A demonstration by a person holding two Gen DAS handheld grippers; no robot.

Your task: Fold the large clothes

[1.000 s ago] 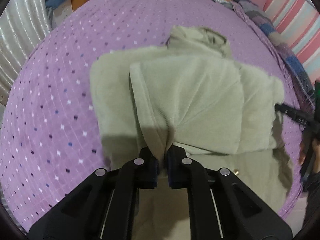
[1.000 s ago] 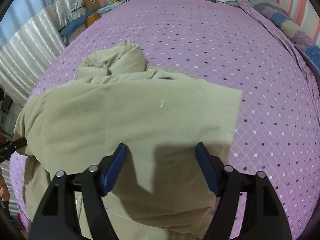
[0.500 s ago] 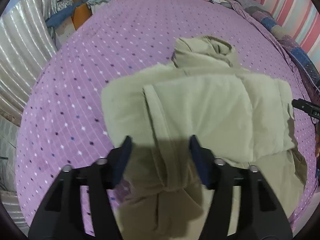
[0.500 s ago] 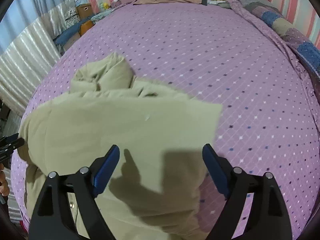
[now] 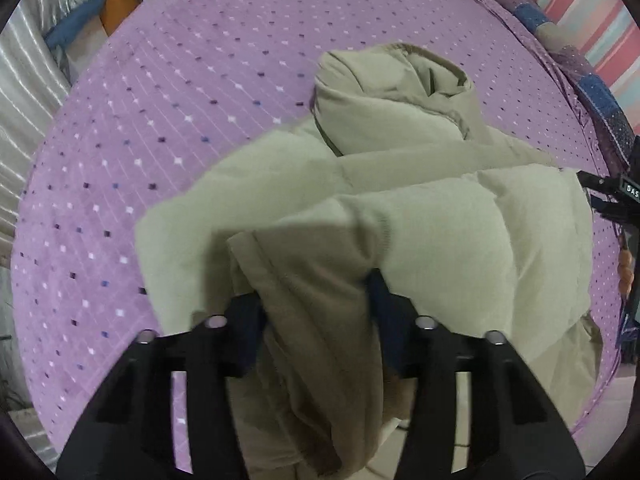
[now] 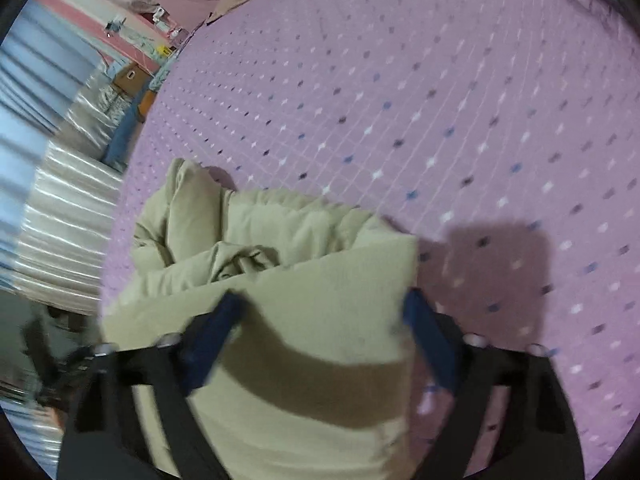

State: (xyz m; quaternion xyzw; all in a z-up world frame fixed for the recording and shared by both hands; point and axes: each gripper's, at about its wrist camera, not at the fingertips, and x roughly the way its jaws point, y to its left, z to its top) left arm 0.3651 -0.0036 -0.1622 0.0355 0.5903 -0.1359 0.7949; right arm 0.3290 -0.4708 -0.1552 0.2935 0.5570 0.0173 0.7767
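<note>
Mid-fold: my left hand-held gripper (image 5: 316, 304) and right hand-held gripper (image 6: 324, 332), both released, straddle the jacket (image 5: 440, 232); next, regrasp its near edge.

Purple bed (image 5: 168, 128) (small diamond dots), olive padded jacket (image 5: 440, 216) bunched near its edge, hood (image 5: 392, 104) farthest in

- A home bedroom: a wide bed (image 5: 168, 128) fills both views, under a purple sheet with a grid of small diamonds.
- A patchwork blanket (image 5: 560, 28) lies along its far edge, against a pink-and-white striped wall (image 5: 600, 12).
- Silvery pleated curtains (image 6: 60, 208) hang beside the bed.
- Cardboard boxes (image 6: 128, 76) and small household clutter sit near the head end.
</note>
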